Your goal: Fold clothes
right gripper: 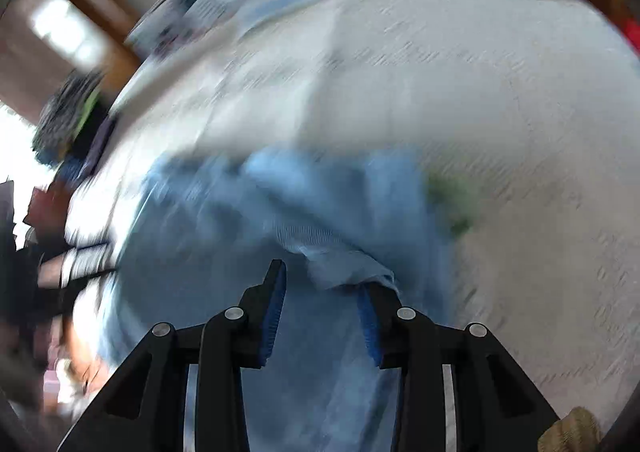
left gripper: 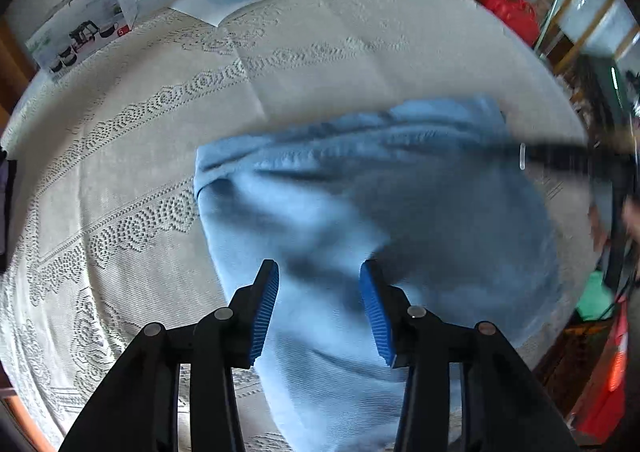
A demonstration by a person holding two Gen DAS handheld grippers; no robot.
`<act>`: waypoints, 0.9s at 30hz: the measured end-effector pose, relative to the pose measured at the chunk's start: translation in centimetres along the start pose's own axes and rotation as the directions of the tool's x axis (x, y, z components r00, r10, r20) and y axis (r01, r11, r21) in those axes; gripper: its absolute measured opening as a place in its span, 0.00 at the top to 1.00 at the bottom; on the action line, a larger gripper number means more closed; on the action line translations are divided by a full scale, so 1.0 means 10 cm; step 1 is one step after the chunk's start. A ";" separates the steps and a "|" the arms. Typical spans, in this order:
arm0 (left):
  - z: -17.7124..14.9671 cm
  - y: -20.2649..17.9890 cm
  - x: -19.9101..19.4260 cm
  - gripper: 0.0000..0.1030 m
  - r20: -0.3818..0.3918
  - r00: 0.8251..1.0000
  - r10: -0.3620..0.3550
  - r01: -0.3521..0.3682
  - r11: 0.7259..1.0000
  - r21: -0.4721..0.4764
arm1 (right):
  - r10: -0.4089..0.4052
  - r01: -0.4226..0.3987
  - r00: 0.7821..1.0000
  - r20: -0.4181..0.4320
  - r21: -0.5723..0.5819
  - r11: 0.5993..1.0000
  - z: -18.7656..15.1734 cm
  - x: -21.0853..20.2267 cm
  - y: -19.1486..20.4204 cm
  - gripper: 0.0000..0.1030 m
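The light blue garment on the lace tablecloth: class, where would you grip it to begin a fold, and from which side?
Probably the near left edge of the light blue garment, approached from the left with the open left gripper. That edge lies flat and straight on the tablecloth; the far side is bunched in ridges. The right-wrist view is too blurred to judge more.

Soft daylight, heavy motion blur on right view, fisheye-warped edges
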State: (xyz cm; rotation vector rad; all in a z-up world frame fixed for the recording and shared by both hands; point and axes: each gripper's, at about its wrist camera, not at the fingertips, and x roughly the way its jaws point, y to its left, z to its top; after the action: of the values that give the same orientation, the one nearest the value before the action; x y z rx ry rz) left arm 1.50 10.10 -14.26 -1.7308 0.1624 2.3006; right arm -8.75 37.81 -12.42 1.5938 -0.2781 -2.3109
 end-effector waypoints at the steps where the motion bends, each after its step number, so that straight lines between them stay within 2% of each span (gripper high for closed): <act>1: -0.03 0.01 0.05 0.58 -0.019 1.000 0.019 -0.019 1.000 0.000 | -0.007 0.007 1.000 0.005 0.001 1.000 -0.03 -0.06 0.00 0.67; 3: -0.08 0.05 0.15 0.58 -0.048 0.998 0.035 -0.036 0.999 -0.014 | -0.021 0.021 1.000 0.015 0.004 1.000 -0.09 -0.18 0.00 0.66; 5: -0.11 0.12 0.14 0.58 -0.049 0.999 0.017 -0.019 0.999 -0.043 | -0.035 0.035 0.999 0.024 0.006 0.999 -0.14 -0.29 0.00 0.61; 7: -0.13 0.19 0.03 0.58 -0.026 1.000 -0.013 0.011 0.997 -0.078 | -0.049 0.049 0.998 0.034 0.009 0.999 -0.20 -0.41 0.00 0.51; 9: -0.15 0.21 -0.13 0.58 0.019 0.999 -0.040 0.042 0.995 -0.092 | -0.063 0.062 0.998 0.031 0.006 0.998 -0.29 -0.50 0.03 0.51; 12: -0.15 0.13 -0.30 0.58 0.078 0.991 -0.113 0.119 0.989 -0.087 | -0.051 0.051 0.998 -0.021 0.001 0.999 -0.58 -0.52 0.10 0.51; 15: -0.12 -0.05 -0.33 0.58 0.108 0.983 -0.148 0.153 0.987 -0.042 | -0.050 0.050 0.997 -0.052 -0.009 0.999 -0.75 -0.48 0.18 0.54; 17: -0.10 -0.16 -0.30 0.58 0.099 0.987 -0.130 0.132 0.991 -0.015 | -0.038 0.037 0.998 -0.056 -0.001 0.999 -0.80 -0.43 0.17 0.54; 20: -0.03 -0.29 0.09 0.56 0.014 1.000 -0.023 0.023 0.999 0.026 | -0.050 0.051 0.996 -0.073 0.018 0.999 -0.86 -0.36 0.10 0.54; 23: -0.10 -0.25 0.09 0.47 0.011 1.000 -0.017 0.017 1.000 -0.003 | -0.060 0.064 0.993 -0.097 0.043 0.997 -0.92 -0.27 0.02 0.54; 27: -0.11 -0.20 -0.01 0.47 0.016 0.999 -0.044 0.044 0.999 -0.019 | -0.040 0.047 0.993 -0.109 0.070 0.996 -1.00 -0.23 -0.05 0.54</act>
State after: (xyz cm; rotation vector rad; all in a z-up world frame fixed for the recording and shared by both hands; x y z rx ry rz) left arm 3.07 11.71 -14.30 -1.7077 0.0980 2.2911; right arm 1.22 39.32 -14.15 1.7690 -0.3071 -2.2614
